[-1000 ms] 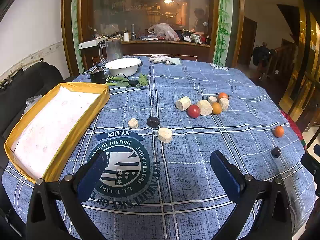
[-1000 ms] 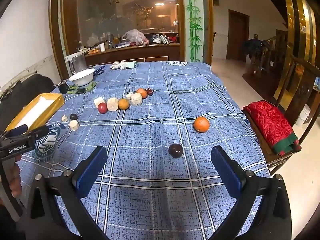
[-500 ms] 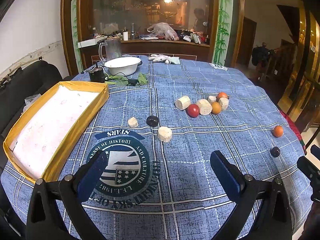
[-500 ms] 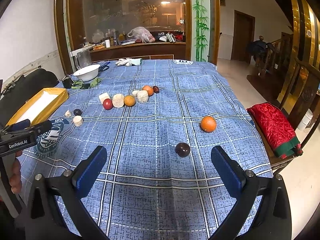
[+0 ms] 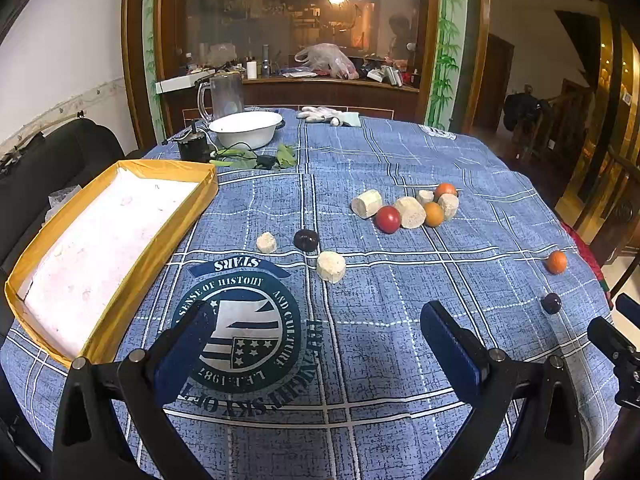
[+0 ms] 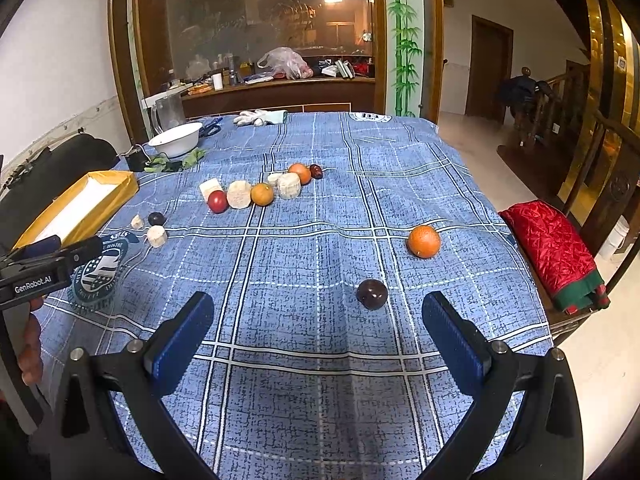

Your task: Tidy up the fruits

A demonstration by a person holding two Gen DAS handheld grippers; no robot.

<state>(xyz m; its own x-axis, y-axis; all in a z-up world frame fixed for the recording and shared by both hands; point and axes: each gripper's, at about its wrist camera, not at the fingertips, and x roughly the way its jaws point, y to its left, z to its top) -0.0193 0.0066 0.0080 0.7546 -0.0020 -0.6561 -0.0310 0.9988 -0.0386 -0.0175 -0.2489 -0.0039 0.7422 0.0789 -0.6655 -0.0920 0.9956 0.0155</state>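
Note:
A dark plum (image 6: pixel 372 294) lies just ahead of my open right gripper (image 6: pixel 318 332), a little right of its centre, with an orange (image 6: pixel 424 241) beyond it. Mid-table sits a cluster: a red fruit (image 6: pixel 217 201), two oranges (image 6: pixel 262 194) and pale cut chunks (image 6: pixel 239 195). In the left wrist view my left gripper (image 5: pixel 316 340) is open above the cloth's round emblem. Ahead of it lie a pale chunk (image 5: pixel 331 266), a dark plum (image 5: pixel 306 239) and a smaller chunk (image 5: pixel 266 242). The yellow box (image 5: pixel 132 280) with a white lining stands at the left.
At the far left of the table stand a white bowl (image 5: pixel 246 128), a glass jug (image 5: pixel 224 94), green leaves (image 5: pixel 256 158) and a small black device (image 5: pixel 193 146). White gloves (image 5: pixel 328 114) lie at the far edge. A red cushion (image 6: pixel 554 252) rests on a chair to the right.
The right gripper has drifted slightly forward and left, so the dark plum and orange appear further right and closer. The left wrist view has shifted only slightly.

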